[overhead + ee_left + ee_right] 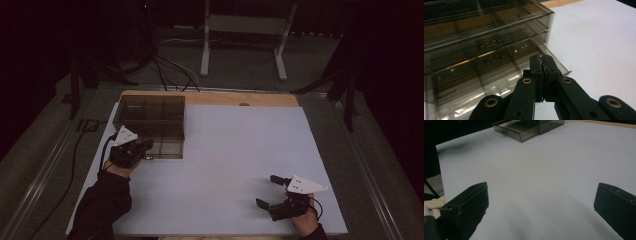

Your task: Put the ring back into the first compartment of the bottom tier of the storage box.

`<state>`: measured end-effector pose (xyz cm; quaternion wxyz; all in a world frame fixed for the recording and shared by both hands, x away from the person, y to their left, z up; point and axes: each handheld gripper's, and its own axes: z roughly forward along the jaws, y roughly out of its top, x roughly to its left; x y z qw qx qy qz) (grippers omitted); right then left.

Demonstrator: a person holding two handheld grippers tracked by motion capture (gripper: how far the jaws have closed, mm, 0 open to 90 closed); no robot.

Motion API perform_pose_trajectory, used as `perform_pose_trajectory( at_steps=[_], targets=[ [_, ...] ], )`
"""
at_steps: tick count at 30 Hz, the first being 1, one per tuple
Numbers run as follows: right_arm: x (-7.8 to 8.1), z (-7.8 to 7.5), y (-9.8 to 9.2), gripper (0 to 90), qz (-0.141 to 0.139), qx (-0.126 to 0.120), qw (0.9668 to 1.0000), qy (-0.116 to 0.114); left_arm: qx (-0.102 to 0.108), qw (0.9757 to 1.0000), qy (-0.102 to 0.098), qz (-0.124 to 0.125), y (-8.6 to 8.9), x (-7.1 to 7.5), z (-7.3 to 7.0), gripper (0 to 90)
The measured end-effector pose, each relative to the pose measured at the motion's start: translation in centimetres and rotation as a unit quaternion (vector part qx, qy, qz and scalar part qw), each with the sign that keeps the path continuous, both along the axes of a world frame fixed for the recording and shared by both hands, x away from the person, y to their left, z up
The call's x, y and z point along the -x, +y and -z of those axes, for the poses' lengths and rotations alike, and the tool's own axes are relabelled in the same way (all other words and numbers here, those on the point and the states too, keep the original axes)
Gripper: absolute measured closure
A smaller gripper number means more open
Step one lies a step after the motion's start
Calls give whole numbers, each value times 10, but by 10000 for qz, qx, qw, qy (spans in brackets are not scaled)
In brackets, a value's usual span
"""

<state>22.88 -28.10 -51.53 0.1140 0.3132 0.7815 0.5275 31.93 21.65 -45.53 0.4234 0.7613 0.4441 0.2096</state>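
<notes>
My right claw (274, 192) rests wide and empty on the near worktop (225, 165). Farther off, my left claw (543, 65) is closed at the front of the bottom drawer (499, 82), which stands pulled out from the smoky drawer box (150, 117); how much pulling is left, I cannot tell. Much free room lies to the right.

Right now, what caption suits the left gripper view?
Closed left gripper fingers pulling out the smoky drawer of a plastic organizer.
</notes>
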Motion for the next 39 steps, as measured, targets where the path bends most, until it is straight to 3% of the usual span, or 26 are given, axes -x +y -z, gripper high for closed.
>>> perform_pose_trajectory(
  at_steps=[10,16,39],
  targets=[
    [0,0,0,0,-6,9,10000,17,12,9992,-26,-392,18,-6,7,900],
    [0,1,1,0,-6,6,10000,28,149,9974,-77,-699,33,-8,10,900],
    [0,1,0,0,9,7,10000,31,271,9921,71,-1219,58,-23,30,900]
  ],
)
